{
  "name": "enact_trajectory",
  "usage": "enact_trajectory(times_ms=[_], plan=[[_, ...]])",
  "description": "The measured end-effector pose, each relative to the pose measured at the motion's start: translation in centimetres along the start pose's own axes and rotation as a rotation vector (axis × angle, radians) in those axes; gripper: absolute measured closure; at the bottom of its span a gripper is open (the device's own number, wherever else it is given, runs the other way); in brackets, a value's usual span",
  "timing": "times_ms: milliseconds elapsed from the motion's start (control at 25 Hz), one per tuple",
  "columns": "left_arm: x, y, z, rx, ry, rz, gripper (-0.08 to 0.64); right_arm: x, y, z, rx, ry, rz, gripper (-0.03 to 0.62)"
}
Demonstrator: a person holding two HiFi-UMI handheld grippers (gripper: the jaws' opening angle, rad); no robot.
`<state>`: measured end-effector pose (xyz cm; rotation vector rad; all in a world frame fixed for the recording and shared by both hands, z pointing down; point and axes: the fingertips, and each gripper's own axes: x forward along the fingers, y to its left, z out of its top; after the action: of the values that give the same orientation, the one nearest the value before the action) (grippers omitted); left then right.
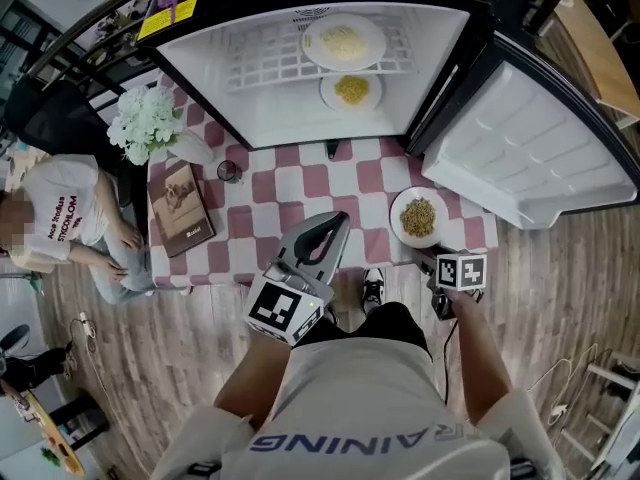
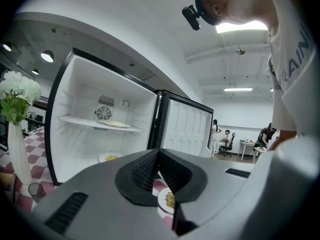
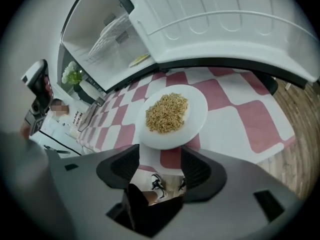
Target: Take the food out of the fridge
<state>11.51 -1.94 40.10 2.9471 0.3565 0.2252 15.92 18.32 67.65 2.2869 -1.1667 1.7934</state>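
Pink-checked tablecloth (image 1: 300,183), round white plate (image 1: 397,220) of tan grains (image 1: 418,217)

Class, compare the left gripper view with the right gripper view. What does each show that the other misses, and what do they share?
Only the left gripper view shows the ceiling lights, people far back in the room, the fan vent in the fridge's back wall, and the left tongs closed tip to tip.
Only the right gripper view shows the wooden floor and a shoe seen through the wide-open, empty right tongs.
Both show the open fridge, the plate of grain on the checkered cloth, and the white flowers.
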Motion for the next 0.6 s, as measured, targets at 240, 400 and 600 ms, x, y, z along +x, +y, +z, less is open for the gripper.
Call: enact_trajectory(times_ms=[240, 400, 600], plan=[[-2.1, 1.4, 2.0, 0.028, 0.001, 0.057, 0.552, -3.4, 3.0, 3.7, 0.143, -0.172, 0.105, 0.559], [-3.6, 2.7, 3.4, 0.050, -0.009, 0.109, 0.552, -6.6, 9.1, 9.7, -0.012, -0.385, 0.211, 0.570], [-4.8, 3.8, 6.0, 0.089, -0.059, 0.158, 0.552, -12.7, 17.9, 17.3, -0.222, -0.644, 0.306, 0.571]])
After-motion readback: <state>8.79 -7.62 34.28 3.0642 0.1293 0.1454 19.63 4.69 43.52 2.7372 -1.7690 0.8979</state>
